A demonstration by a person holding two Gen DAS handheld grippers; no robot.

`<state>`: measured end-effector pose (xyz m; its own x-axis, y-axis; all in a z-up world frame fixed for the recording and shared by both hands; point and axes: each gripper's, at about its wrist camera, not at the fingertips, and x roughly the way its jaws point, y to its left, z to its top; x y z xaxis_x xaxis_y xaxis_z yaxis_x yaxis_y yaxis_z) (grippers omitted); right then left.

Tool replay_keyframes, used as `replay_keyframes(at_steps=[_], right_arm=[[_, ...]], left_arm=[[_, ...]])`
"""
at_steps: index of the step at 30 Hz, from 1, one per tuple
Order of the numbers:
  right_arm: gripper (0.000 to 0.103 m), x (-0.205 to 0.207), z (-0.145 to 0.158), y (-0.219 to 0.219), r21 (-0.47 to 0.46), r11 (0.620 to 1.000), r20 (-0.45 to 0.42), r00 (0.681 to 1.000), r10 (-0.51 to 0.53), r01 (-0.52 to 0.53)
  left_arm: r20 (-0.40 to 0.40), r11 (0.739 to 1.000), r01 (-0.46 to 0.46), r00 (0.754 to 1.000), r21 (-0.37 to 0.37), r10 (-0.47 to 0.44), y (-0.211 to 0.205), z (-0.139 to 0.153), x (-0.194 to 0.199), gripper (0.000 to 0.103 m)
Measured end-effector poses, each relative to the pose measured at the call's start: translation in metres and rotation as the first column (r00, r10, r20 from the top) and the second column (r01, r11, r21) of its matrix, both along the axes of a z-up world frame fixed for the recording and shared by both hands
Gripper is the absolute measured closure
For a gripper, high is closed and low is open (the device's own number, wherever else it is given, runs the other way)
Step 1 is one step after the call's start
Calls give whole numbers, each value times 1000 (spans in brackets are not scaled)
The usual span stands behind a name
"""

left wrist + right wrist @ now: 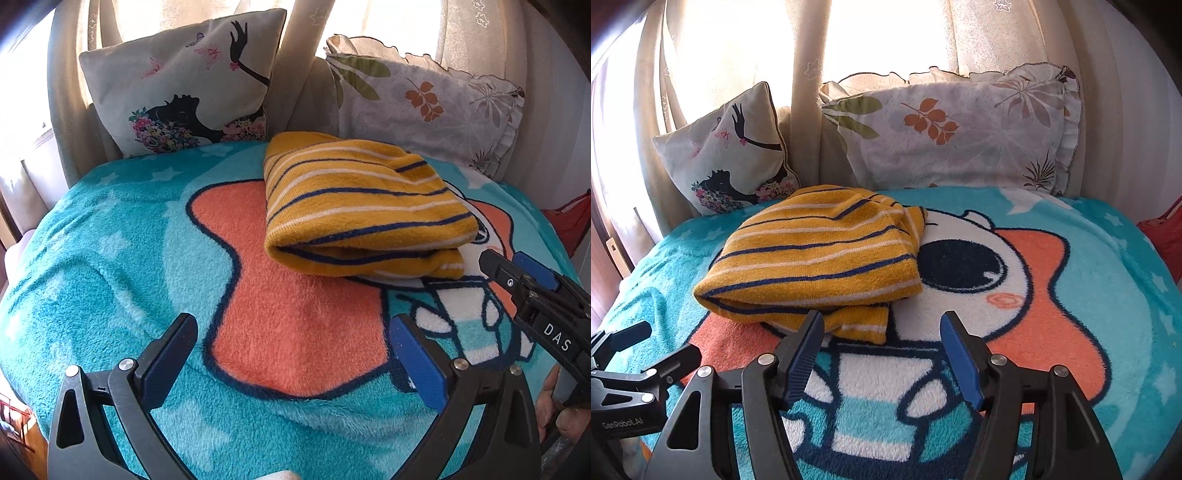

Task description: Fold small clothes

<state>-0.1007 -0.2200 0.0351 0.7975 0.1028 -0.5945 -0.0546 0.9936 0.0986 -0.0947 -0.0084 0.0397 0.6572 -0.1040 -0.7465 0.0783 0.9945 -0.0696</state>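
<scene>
The folded mustard-yellow knit garment with navy and white stripes (816,266) lies on the turquoise cartoon fleece blanket (1108,258), long axis crosswise. Right gripper (882,332) hangs nearest, just before its lower flap; left gripper (291,354) is farther. Both pairs of fingers are spread, holding nothing.

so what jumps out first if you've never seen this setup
A folded mustard-yellow striped garment lies on a bright teal cartoon blanket, just beyond the two open grippers: left gripper, right gripper. Behind it, two printed pillows lean against sunlit curtains: a silhouette pillow and a leaf pillow.
</scene>
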Motion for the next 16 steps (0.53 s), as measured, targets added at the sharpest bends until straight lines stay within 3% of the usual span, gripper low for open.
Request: replay_keyframes(at_steps=[16], right_arm=[[34,5,-13,14,-31,1000,-85,996,4,-6]], left_arm=[[-52,1000,23,998,13,-22,-6,-18,-1,0]])
